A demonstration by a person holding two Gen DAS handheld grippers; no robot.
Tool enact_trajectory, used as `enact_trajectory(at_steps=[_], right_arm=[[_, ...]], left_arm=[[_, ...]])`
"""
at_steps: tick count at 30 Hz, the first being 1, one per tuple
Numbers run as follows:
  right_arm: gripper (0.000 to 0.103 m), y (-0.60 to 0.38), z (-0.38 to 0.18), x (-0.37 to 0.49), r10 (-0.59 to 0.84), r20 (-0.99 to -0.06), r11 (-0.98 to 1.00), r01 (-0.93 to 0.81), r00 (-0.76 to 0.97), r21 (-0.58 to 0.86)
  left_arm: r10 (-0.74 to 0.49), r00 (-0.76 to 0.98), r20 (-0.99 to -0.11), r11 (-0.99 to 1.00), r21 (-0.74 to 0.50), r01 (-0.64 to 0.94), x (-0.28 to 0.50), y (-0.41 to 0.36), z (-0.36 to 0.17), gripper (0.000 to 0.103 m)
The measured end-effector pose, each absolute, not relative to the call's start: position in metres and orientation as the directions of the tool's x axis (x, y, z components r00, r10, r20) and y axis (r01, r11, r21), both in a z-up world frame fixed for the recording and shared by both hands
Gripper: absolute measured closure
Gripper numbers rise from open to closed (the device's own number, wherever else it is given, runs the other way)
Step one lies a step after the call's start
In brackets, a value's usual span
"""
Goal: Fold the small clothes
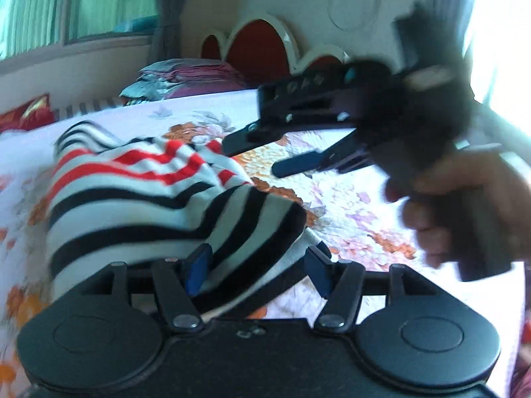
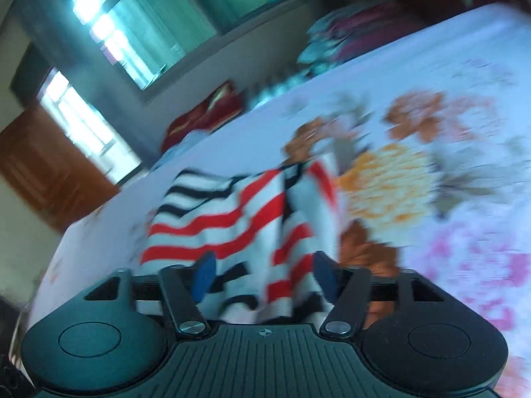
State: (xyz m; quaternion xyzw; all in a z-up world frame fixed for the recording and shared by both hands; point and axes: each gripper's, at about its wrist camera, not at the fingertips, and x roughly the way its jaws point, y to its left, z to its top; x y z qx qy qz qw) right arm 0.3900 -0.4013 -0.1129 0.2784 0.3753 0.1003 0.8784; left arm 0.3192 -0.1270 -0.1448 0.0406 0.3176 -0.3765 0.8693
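A small striped garment (image 1: 142,195), white with black and red stripes, lies bunched on the flowered bedspread (image 1: 348,205). My left gripper (image 1: 257,270) is open, its blue pads wide apart, and the garment's near edge lies between them. My right gripper (image 1: 262,152) shows in the left wrist view at upper right, held by a hand, open above the garment's far right edge. In the right wrist view the right gripper (image 2: 264,273) is open with the garment (image 2: 239,219) draped between its pads. Both views are blurred.
Folded purple and grey bedding (image 1: 186,78) lies at the head of the bed below a red and white headboard (image 1: 265,44). A red cushion (image 1: 26,112) sits at the far left. A window (image 2: 159,23) and a wooden door (image 2: 43,169) stand beyond the bed.
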Motion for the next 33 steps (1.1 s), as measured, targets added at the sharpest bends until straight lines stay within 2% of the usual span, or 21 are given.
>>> enact_trajectory(at_steps=[7, 10, 11, 12, 14, 18, 20, 23, 25, 30, 31, 33], right_arm=[[0.034, -0.380, -0.141, 0.422, 0.426, -0.663, 0.822, 0.043, 0.616, 0.568], [0.036, -0.377, -0.145, 0.427, 0.446, -0.650, 0.808, 0.036, 0.615, 0.588], [0.041, -0.375, -0.147, 0.426, 0.454, -0.646, 0.804, 0.029, 0.614, 0.594], [0.056, -0.374, -0.149, 0.428, 0.459, -0.651, 0.805, 0.028, 0.604, 0.593], [0.061, -0.375, -0.156, 0.435, 0.459, -0.654, 0.805, 0.030, 0.601, 0.592], [0.083, -0.378, -0.151, 0.434, 0.458, -0.632, 0.805, 0.010, 0.625, 0.593], [0.085, -0.372, -0.135, 0.426, 0.410, -0.604, 0.842, -0.028, 0.684, 0.539], [0.085, -0.360, -0.104, 0.404, 0.295, -0.545, 0.926, -0.094, 0.785, 0.366], [0.085, -0.366, -0.097, 0.394, 0.235, -0.523, 0.948, -0.076, 0.819, 0.308], [0.085, -0.392, -0.144, 0.405, 0.245, -0.646, 0.918, 0.042, 0.723, 0.395], [0.085, -0.393, -0.151, 0.405, 0.252, -0.647, 0.909, 0.054, 0.719, 0.413], [0.085, -0.396, -0.151, 0.403, 0.256, -0.642, 0.896, 0.072, 0.723, 0.439]], left_arm=[[-0.526, 0.648, -0.550, 0.841, -0.220, 0.495, 0.325, -0.049, -0.121, 0.043], [-0.458, 0.689, -0.562, 0.885, -0.218, 0.410, 0.341, -0.034, -0.120, 0.043], [-0.447, 0.693, -0.566, 0.893, -0.228, 0.389, 0.347, -0.031, -0.121, 0.043], [-0.438, 0.695, -0.570, 0.898, -0.242, 0.367, 0.352, -0.027, -0.122, 0.043], [-0.433, 0.692, -0.578, 0.901, -0.281, 0.329, 0.366, -0.024, -0.124, 0.043], [-0.442, 0.674, -0.592, 0.895, -0.337, 0.292, 0.390, -0.030, -0.130, 0.043], [-0.455, 0.660, -0.598, 0.887, -0.372, 0.274, 0.391, -0.030, -0.132, 0.044], [-0.469, 0.656, -0.592, 0.878, -0.389, 0.278, 0.400, -0.040, -0.134, 0.044], [-0.488, 0.649, -0.584, 0.869, -0.389, 0.304, 0.402, -0.049, -0.135, 0.044], [-0.495, 0.594, -0.634, 0.869, -0.365, 0.335, 0.408, -0.072, -0.156, 0.041], [-0.478, 0.599, -0.643, 0.878, -0.342, 0.334, 0.408, -0.075, -0.160, 0.037], [-0.466, 0.598, -0.652, 0.884, -0.320, 0.340, 0.408, -0.077, -0.165, 0.036]])
